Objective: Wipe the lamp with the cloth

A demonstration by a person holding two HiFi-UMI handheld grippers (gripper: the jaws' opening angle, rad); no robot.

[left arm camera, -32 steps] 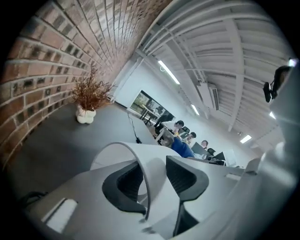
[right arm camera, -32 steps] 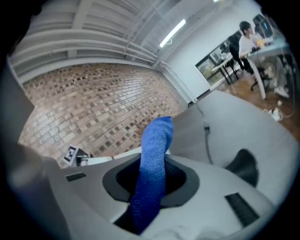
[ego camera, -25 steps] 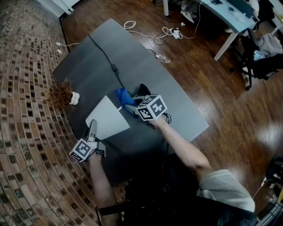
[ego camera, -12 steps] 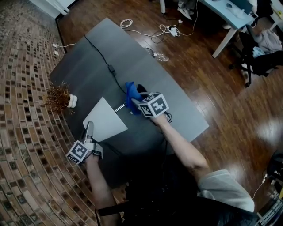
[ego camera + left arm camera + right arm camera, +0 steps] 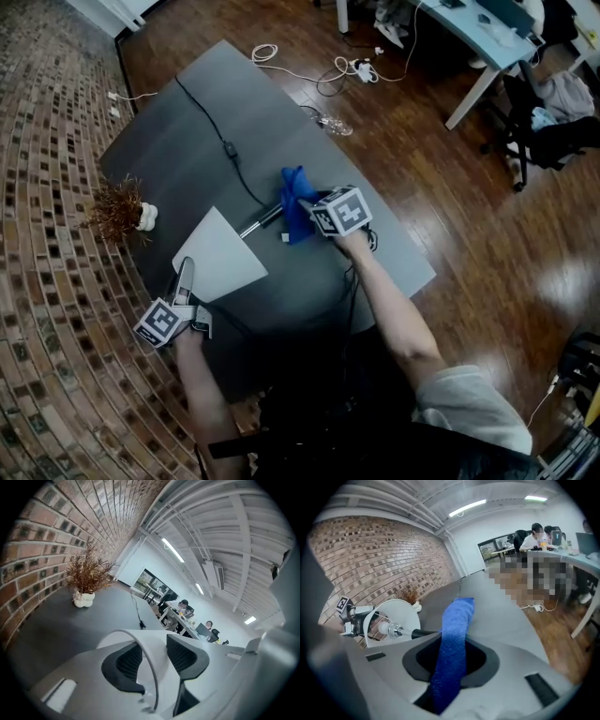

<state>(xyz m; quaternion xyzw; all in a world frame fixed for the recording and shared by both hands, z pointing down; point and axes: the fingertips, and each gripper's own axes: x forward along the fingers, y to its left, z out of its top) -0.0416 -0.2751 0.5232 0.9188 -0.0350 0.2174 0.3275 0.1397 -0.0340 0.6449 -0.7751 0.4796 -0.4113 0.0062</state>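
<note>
The lamp lies on its side at the near left of the dark grey table (image 5: 187, 131). The left gripper (image 5: 185, 273) clamps the rim of its white conical lampshade (image 5: 223, 261). The right gripper (image 5: 310, 208) is clenched on the blue cloth (image 5: 294, 199), which hangs against the lamp's dark stem (image 5: 262, 221), right of the shade.

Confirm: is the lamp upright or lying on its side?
On its side: the lamp lies across the table, stem level, and the right gripper view looks into the shade at the bulb.
</note>
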